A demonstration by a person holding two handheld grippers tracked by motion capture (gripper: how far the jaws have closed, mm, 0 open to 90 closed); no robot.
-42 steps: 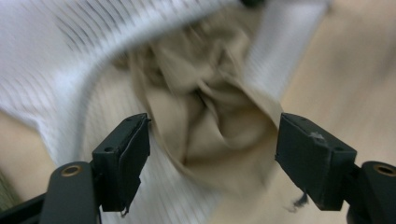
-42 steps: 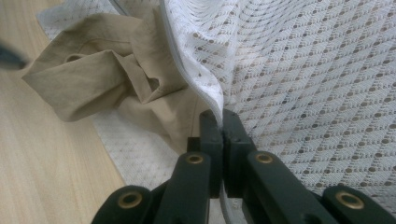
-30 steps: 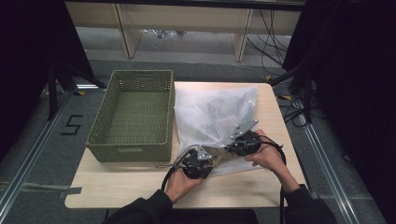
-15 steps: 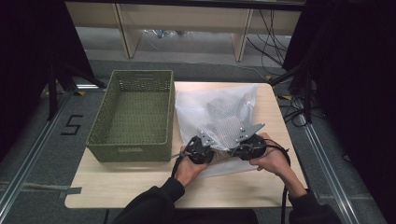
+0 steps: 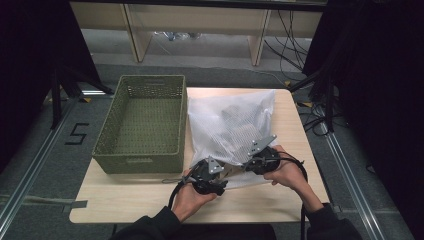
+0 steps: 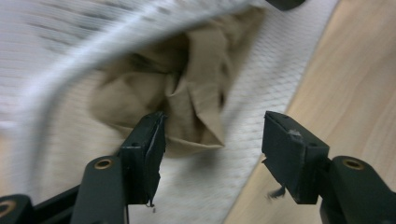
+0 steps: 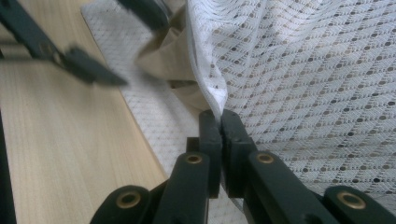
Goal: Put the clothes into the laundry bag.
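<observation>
— Mesh bag [image 5: 231, 131] lies at the table's [image 5: 125, 205] near right edge — where's the grip?
— Right gripper [image 7: 220, 122] pinches its rim; left gripper [image 6: 212, 140], jaws just opening, stands spread before the beige cloth [image 6: 187, 88] inside. Farther left, the green basket [image 5: 142, 122].

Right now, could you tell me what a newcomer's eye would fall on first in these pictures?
First the white mesh bag on the table's right half, its near edge pinched in the shut right gripper. At the bag's mouth the left gripper, whose jaws have just been opening, points at crumpled beige cloth inside. To the left sits a green basket.
</observation>
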